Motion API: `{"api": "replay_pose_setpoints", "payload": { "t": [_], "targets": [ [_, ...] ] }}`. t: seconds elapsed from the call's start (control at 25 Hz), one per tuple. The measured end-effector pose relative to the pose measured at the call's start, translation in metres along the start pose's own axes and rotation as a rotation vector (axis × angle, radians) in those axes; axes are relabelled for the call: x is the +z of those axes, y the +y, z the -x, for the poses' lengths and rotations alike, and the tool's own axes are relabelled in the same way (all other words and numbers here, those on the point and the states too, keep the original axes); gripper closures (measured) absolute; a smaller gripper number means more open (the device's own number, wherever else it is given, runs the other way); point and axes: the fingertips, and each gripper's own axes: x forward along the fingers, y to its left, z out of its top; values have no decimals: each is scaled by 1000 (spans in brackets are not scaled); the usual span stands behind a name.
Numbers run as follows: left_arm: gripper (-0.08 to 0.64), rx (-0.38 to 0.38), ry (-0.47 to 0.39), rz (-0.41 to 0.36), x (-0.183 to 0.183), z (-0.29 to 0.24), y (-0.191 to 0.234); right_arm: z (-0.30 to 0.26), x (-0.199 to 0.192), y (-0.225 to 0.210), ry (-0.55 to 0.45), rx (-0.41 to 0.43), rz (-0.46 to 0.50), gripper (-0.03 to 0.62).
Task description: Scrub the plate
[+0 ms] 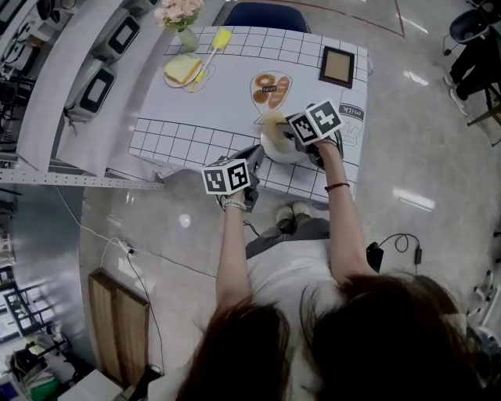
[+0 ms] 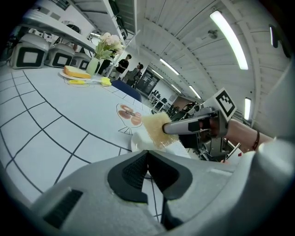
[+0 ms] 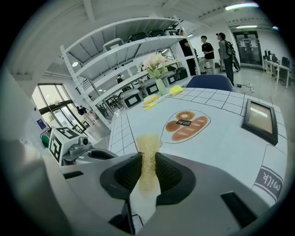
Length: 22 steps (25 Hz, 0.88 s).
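A white plate sits near the front edge of the grid-patterned tablecloth. My left gripper reaches it from the near left, and its jaws look shut on the plate's near rim. My right gripper hangs over the plate from the right, shut on a yellowish sponge. In the left gripper view the sponge rests on the plate, ahead of my left gripper. In the right gripper view the sponge stands pinched between the pads of my right gripper, which hides the plate.
A bread print lies just beyond the plate. A framed picture is at the far right, a yellow brush, a dish with a yellow block and a flower vase at the far left. Shelves run along the left.
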Motion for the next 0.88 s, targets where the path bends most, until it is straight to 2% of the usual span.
{"api": "replay_pose_setpoints", "payload": {
  "t": [0.68,0.88],
  "targets": [
    [549,30,-1,11,1,-5,0,-14,-14,-14,80,-1,-98,514],
    [549,40,-9,18,2,-4,1,-16,-14,-14,87,5,-101,514]
  ]
}}
